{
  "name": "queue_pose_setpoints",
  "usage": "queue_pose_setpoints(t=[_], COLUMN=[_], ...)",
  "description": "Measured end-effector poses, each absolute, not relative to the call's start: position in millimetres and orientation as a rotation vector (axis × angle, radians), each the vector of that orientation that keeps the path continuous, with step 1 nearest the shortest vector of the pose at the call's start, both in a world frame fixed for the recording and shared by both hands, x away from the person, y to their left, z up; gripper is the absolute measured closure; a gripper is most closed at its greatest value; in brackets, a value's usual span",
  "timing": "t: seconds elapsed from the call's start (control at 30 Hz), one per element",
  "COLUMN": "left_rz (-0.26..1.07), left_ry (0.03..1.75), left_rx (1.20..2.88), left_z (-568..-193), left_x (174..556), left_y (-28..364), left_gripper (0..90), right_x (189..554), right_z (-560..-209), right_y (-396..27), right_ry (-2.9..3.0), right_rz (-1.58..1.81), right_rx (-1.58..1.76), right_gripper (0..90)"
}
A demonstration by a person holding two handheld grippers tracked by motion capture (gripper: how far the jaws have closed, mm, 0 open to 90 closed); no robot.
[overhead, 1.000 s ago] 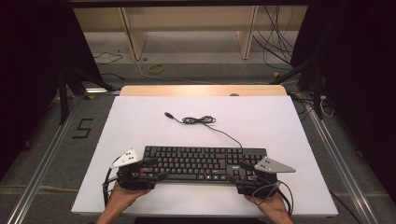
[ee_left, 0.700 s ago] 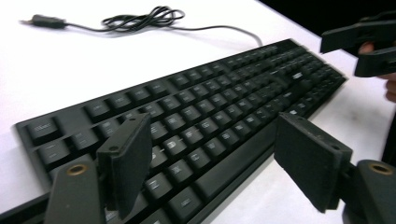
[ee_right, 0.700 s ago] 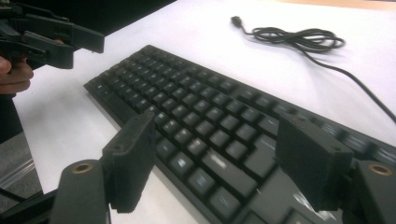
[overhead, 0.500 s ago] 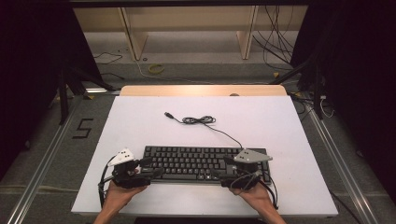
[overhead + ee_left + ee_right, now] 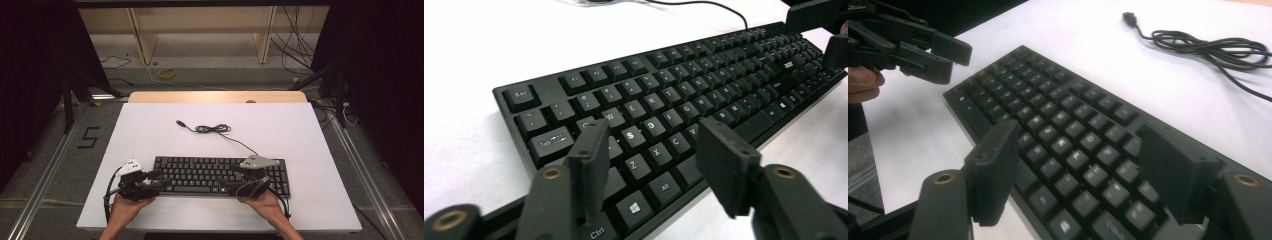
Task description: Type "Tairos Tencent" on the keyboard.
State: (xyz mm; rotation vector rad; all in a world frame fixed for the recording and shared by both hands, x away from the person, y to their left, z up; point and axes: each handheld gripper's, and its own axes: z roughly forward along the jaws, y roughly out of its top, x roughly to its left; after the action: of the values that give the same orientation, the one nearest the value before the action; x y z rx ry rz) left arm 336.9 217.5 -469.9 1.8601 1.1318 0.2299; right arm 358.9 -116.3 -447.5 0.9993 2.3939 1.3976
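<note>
Keyboard (image 5: 220, 175): black, full-size, white legends (Esc, Tab, Ctrl, Windows key readable in left gripper view), thin black cable (image 5: 215, 129) running off its far edge, loosely coiled w/ plug end well beyond both grippers. Long axis runs from left gripper (image 5: 152, 180) to right gripper (image 5: 235, 184), parallel to table (image 5: 150, 125) near edge; Esc end by left gripper, numpad end past the right. Left gripper: jaws about half open, just been closing, over the Ctrl corner keys, pads not pressing. Right gripper: jaws wide, closing slightly, above keys near front edge, holding nothing.
</note>
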Motion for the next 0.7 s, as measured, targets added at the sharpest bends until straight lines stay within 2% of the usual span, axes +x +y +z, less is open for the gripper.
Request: queue_pose_setpoints(t=[0.03,0.2,0.23,0.27,0.3,0.33,0.6,0.7], left_rz=[0.230,0.230,0.232,0.232,0.232,0.232,0.231,0.237], left_ry=[1.132,1.132,1.152,1.152,1.152,1.152,1.153,1.150], left_rx=[1.860,1.860,1.926,1.926,1.926,1.926,1.927,1.945], left_z=[-469.9,-469.9,-474.0,-474.0,-474.0,-474.0,-474.3,-474.7], left_x=[336.9,336.9,339.1,339.1,339.1,339.1,339.1,339.8], left_y=[217.5,217.5,221.4,221.4,221.4,221.4,221.4,221.9], left_gripper=[53.6,53.6,53.6,86.2,86.2,86.2,87.7,88.9], right_x=[358.9,358.9,358.9,358.9,384.2,384.2,385.4,388.2], right_z=[-447.5,-447.5,-447.5,-447.5,-457.1,-457.1,-457.9,-460.1], right_y=[-116.3,-116.3,-116.3,-116.3,-81.3,-81.3,-79.1,-73.3], right_ry=[2.394,2.394,2.394,2.394,2.485,2.485,2.492,2.502], right_rz=[1.398,1.398,1.398,1.398,1.302,1.302,1.298,1.288], right_rx=[0.999,0.999,0.999,0.999,1.047,1.047,1.046,1.053], right_gripper=[39.3,39.3,39.3,39.3,39.3,76.4,76.4,81.7])
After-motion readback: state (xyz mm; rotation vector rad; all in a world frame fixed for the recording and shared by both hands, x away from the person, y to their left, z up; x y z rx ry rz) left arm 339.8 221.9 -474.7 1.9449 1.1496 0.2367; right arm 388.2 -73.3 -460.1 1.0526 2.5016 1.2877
